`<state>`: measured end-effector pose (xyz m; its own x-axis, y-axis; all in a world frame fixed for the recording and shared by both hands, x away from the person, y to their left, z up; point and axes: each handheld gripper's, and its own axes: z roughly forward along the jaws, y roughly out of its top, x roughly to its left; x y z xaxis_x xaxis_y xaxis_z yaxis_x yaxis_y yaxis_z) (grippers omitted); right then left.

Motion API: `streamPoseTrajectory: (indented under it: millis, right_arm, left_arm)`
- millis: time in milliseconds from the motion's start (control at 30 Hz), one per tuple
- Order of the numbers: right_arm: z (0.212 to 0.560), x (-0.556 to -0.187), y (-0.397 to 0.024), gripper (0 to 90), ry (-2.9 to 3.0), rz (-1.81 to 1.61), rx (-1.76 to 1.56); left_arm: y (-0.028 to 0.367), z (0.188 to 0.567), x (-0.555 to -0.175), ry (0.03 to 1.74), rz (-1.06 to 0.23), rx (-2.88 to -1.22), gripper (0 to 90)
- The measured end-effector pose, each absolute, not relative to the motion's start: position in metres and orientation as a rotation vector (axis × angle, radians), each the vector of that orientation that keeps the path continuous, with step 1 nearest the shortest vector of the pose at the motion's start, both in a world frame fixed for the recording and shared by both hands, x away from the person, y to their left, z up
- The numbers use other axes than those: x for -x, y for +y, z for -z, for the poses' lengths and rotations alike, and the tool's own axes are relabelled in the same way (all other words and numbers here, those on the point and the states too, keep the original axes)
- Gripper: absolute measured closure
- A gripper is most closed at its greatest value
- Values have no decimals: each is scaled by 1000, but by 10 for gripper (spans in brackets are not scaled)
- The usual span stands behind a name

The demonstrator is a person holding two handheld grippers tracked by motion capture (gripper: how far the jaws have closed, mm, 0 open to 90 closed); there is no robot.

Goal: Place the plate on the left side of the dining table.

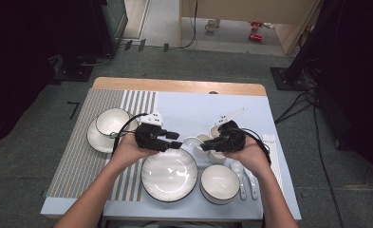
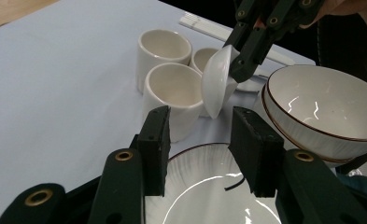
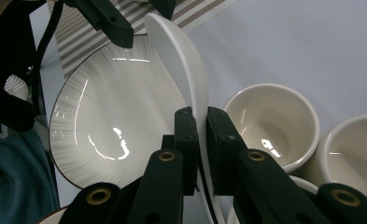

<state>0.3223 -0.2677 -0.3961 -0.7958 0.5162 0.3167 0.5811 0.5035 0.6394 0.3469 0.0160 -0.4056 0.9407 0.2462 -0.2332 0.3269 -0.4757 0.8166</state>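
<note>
Holding the small white dish by its rim, your right gripper has its jaws clamped tight, one pad on each face, and the dish hangs on edge above the gap between the plate and the cups. Your left gripper sits just short of it with its jaws part-way apart and nothing between them; the dish is ahead of its pads, not touching.

If you mean to pass the dish across, bring the left jaws around the free lower edge, well apart from where the right pads bite, so the two tools do not knock. Close until both pads press the faces squarely, and let the right go only then; glazed ware on edge will likely slip if pinched at a slant. Keep the dish clear of the nearest cup, which stands just beside it, and of the bowl on the other side.

From the high view, your left gripper and right gripper meet over the middle of the table. Every vessel I can see into is empty: the plate, the bowl, the cups, and a second bowl on a saucer at far left. Two spoons lie beside the near bowl.
</note>
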Motion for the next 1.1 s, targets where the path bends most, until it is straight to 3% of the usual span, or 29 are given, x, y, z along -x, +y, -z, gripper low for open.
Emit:
streamPoseTrajectory:
  millis: [1100]
  right_arm:
    - [402,-317,-244,837,-2660,1120,908]
  left_arm:
    - [-2,408,-336,337,54,-2114,780]
